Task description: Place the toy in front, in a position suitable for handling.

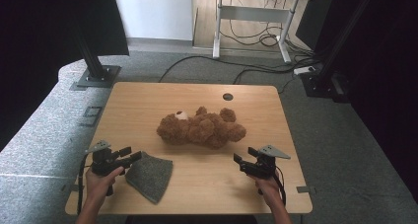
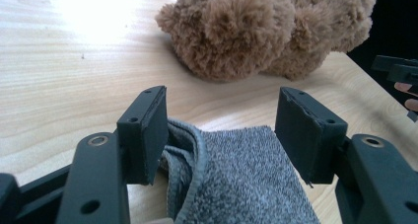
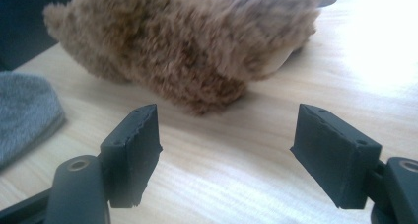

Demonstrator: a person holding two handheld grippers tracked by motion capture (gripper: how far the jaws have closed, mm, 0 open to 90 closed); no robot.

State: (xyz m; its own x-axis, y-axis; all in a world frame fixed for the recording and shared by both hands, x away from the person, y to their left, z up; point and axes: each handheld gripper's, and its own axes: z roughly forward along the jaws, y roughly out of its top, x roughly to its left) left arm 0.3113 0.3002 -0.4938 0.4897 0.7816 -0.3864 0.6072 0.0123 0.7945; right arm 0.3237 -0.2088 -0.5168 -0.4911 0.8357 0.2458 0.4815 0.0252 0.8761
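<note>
A brown teddy bear (image 1: 202,128) lies on its side at the middle of the tabletop (image 1: 148,98), head toward 9 o'clock. A grey knitted cloth (image 1: 150,174), perhaps a small hat, lies flat at about 7 o'clock from it, near the front edge.

The left gripper (image 1: 129,155) has its fingers (image 2: 147,132) partly open astride the cloth's folded rim; the right finger stands clear of the fabric, while contact on the left one is hard to judge. The right gripper (image 1: 240,160) sits at about 5 o'clock from the bear, fingers (image 3: 133,147) wide apart with nothing between them, aimed at the plush body.

Both things look light, soft and limp. The cloth will likely sag and fold, so its doubled rim seems the firmest hold. The bear should compress; a limb or ear would pinch best.

The bear's face is turned away, and the cloth's opening is hidden.
</note>
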